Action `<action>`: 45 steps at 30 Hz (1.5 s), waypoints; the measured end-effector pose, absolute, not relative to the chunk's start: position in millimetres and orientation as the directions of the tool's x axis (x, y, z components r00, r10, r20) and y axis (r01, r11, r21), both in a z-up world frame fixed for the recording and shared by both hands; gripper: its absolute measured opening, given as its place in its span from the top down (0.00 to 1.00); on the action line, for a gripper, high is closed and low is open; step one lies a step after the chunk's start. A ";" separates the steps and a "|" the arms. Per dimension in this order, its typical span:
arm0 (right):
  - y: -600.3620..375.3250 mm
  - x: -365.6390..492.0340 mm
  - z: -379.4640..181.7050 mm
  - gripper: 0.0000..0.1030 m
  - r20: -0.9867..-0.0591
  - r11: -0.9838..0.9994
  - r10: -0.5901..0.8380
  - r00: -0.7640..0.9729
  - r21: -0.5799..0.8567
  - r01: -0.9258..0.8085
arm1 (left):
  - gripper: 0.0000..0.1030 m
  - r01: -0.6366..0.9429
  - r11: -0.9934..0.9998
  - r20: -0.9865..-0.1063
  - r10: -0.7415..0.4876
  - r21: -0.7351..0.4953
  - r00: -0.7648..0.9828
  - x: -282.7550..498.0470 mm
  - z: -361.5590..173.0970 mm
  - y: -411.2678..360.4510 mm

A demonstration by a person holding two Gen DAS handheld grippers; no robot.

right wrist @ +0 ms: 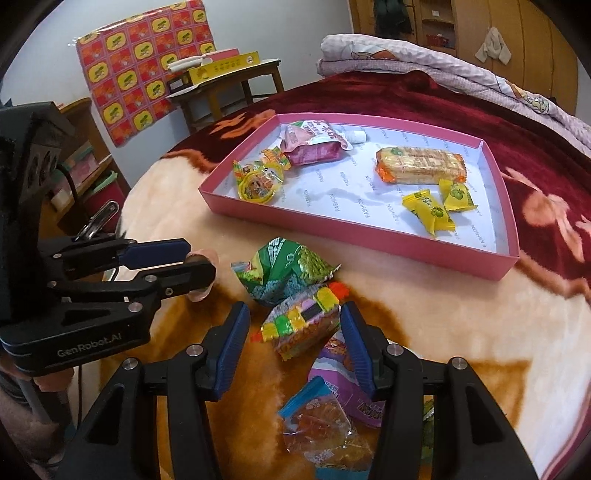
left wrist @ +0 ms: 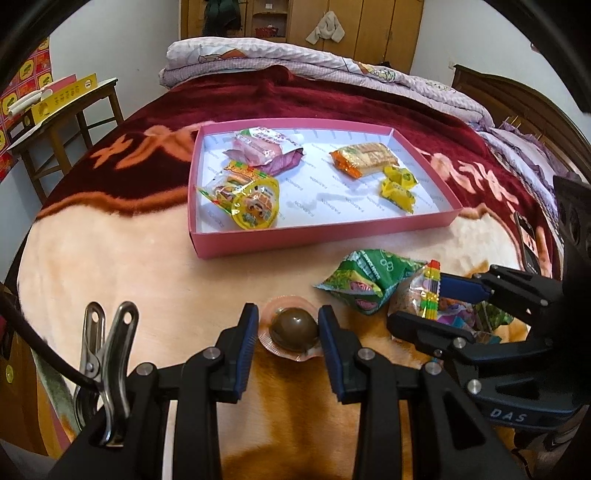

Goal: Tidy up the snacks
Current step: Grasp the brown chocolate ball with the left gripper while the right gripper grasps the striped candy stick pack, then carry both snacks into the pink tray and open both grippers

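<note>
Snacks sit partly sorted: your left gripper (left wrist: 288, 326) is clamped on the brown dome-shaped jelly cup (left wrist: 294, 328) on the blanket (left wrist: 147, 258) – your right gripper (right wrist: 293, 328) straddles, fingers apart, the rainbow-edged clear snack packet (right wrist: 303, 326) near the pink cardboard tray (right wrist: 369, 236).

I am in a home bedroom: I lean over a bed spread with a plush maroon-and-cream blanket (left wrist: 110, 258), a folded lilac quilt (left wrist: 295, 55) at its far end, wooden wardrobes (left wrist: 351, 26) behind, and a small wooden table (right wrist: 229, 85) by the wall.
</note>
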State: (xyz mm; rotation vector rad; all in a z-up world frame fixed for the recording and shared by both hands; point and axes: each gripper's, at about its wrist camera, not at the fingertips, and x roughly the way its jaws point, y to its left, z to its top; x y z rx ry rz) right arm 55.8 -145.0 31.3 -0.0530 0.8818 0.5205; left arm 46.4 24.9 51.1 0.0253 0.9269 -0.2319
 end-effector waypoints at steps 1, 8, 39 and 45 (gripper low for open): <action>-145.7 55.3 31.3 0.56 -0.748 0.877 0.408 0.523 0.161 -0.453 | 0.66 0.207 0.975 -0.794 -0.189 -0.081 0.578 46.5 51.7 25.0; -155.1 56.4 33.9 0.67 -0.728 0.872 0.443 0.523 0.216 -0.439 | 0.66 0.199 0.975 -0.783 -0.197 -0.095 0.590 46.8 57.4 27.9; -213.1 94.5 86.4 0.67 -0.635 0.933 0.343 0.692 0.146 -0.329 | 0.66 0.209 0.970 -0.735 -0.228 -0.120 0.638 101.9 77.7 2.6; -220.7 115.0 82.8 0.67 -0.651 0.950 0.287 0.703 0.099 -0.296 | 0.66 0.212 0.970 -0.741 -0.232 -0.124 0.631 119.3 69.1 -4.9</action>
